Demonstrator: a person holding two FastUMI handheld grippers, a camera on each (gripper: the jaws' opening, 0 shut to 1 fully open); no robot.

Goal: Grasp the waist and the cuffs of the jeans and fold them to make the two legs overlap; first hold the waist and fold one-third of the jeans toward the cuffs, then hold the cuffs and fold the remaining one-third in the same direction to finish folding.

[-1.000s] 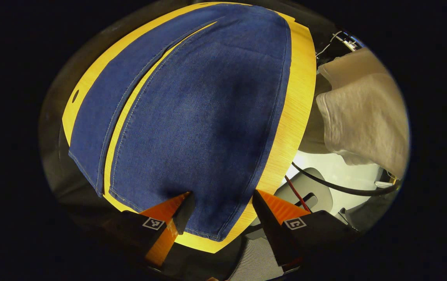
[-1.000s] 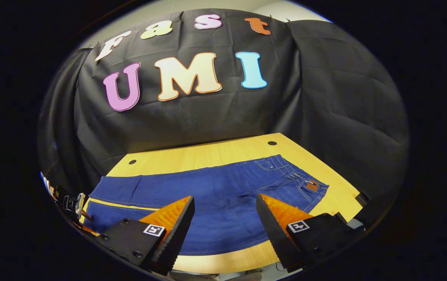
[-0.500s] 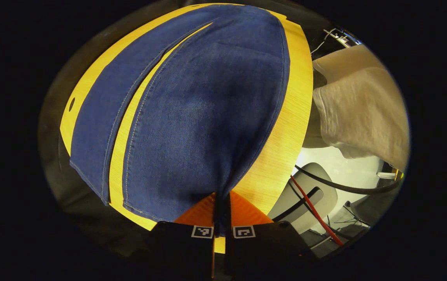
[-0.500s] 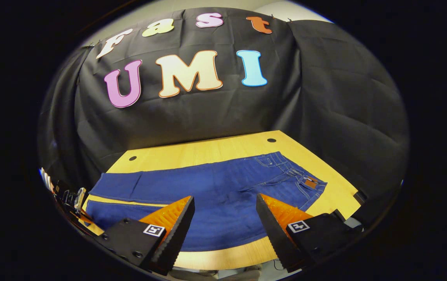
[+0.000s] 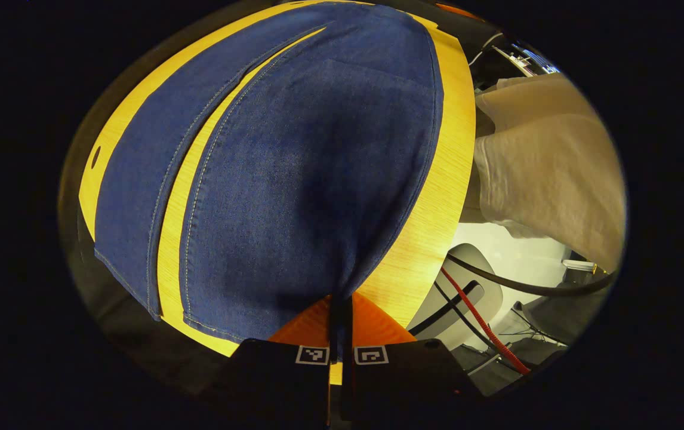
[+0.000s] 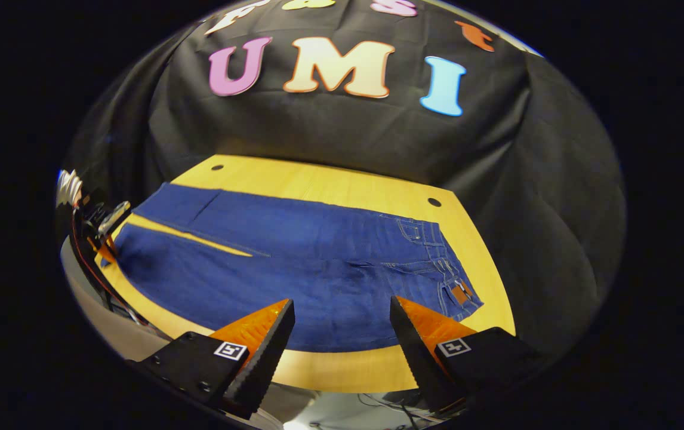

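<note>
Blue jeans (image 5: 294,179) lie flat on the yellow wooden table (image 5: 440,197), legs side by side with a thin strip of table between them. My left gripper (image 5: 340,306) is shut on the corner of the nearer leg's cuff, and the denim puckers up into its closed fingers. In the right gripper view the jeans (image 6: 318,263) stretch across the table (image 6: 330,179), with the waist (image 6: 446,272) and its brown patch at the right. My right gripper (image 6: 342,334) hangs open above the table's near edge, just short of the seat area, holding nothing.
A person's pale sleeve (image 5: 551,167) is beside the table's edge. Below it stand a grey chair (image 5: 467,295) and black and red cables (image 5: 485,328). Two small holes (image 6: 434,202) mark the table's far side. Black cloth walls close the back.
My left gripper went from open to shut on the cuff corner and holds it, lifting it slightly. My right gripper rose and tilted down, so more of the jeans now shows.
</note>
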